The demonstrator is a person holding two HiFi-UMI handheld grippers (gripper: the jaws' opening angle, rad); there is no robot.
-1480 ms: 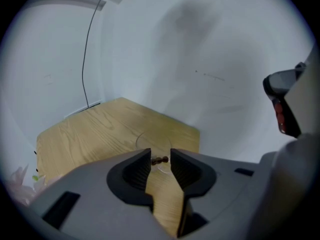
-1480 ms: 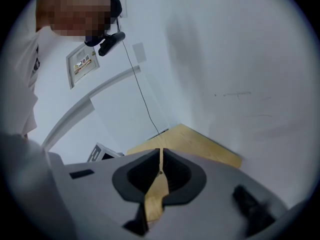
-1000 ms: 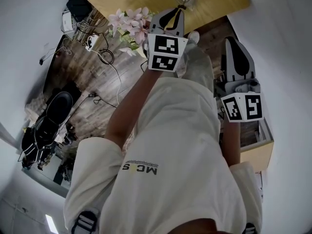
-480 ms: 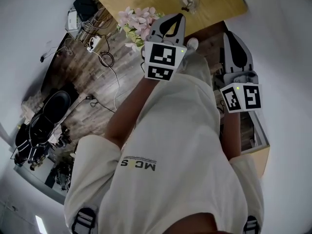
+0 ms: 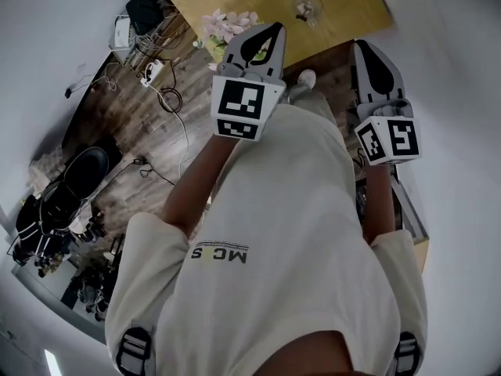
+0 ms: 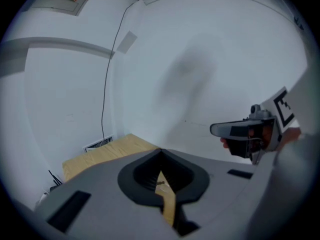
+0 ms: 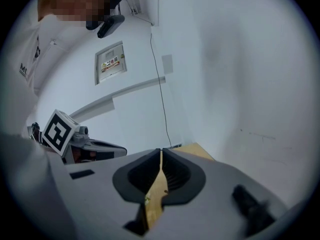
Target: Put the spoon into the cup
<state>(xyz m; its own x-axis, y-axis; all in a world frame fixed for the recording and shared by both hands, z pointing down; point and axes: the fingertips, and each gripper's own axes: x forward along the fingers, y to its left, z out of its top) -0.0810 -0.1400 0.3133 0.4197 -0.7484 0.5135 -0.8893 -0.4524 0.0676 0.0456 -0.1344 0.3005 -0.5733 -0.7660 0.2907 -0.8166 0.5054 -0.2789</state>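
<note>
A clear glass cup (image 5: 308,6) stands on the wooden table (image 5: 344,10) at the top of the head view. Something small and pale shows inside it, too small to name. My left gripper (image 5: 270,28) is held up in front of the person's chest, well short of the cup, its jaws shut with nothing between them (image 6: 160,151). Beside it on the right, my right gripper (image 5: 362,45) is also raised, and its jaws meet at the tip with nothing in them (image 7: 160,150). Each gripper view shows the other gripper, wall and a strip of table.
Pink flowers (image 5: 227,23) stand at the table's near left corner, just beyond the left gripper. Cables and a power strip (image 5: 153,69) lie on the wooden floor, with a black chair (image 5: 74,182) further left. A wooden box (image 5: 411,225) stands by the person's right side.
Both grippers have risen toward the head camera. The left one has drawn back from the glass cup, where its tip was a second ago. The cup stays on the table.
</note>
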